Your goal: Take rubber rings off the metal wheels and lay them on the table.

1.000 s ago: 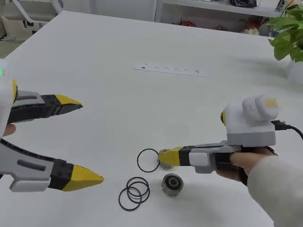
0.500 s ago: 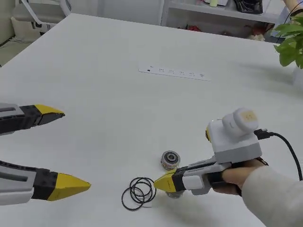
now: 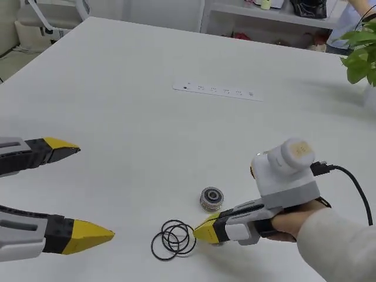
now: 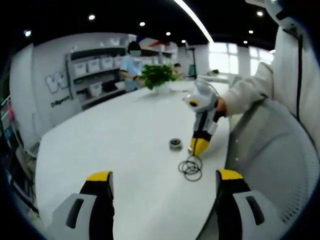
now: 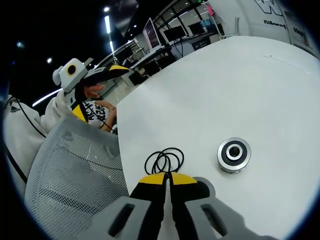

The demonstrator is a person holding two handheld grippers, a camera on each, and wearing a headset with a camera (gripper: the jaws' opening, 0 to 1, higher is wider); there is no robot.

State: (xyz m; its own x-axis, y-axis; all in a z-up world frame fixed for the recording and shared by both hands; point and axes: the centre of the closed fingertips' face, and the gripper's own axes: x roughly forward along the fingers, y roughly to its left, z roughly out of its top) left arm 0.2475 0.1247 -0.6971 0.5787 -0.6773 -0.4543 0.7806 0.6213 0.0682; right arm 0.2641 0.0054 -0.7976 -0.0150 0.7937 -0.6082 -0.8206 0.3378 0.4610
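White table (image 3: pixel 147 135) bears thin black rubber rings (image 3: pixel 172 239) (overlapping) near metal wheel (image 3: pixel 211 198)

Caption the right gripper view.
Shut fingers of the right gripper above a white table, beside rubber rings and a metal wheel.

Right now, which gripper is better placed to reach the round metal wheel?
Right. The right gripper, jaws closed, sits just beside the round metal wheel and the black rubber rings; the left gripper hangs open, well away.
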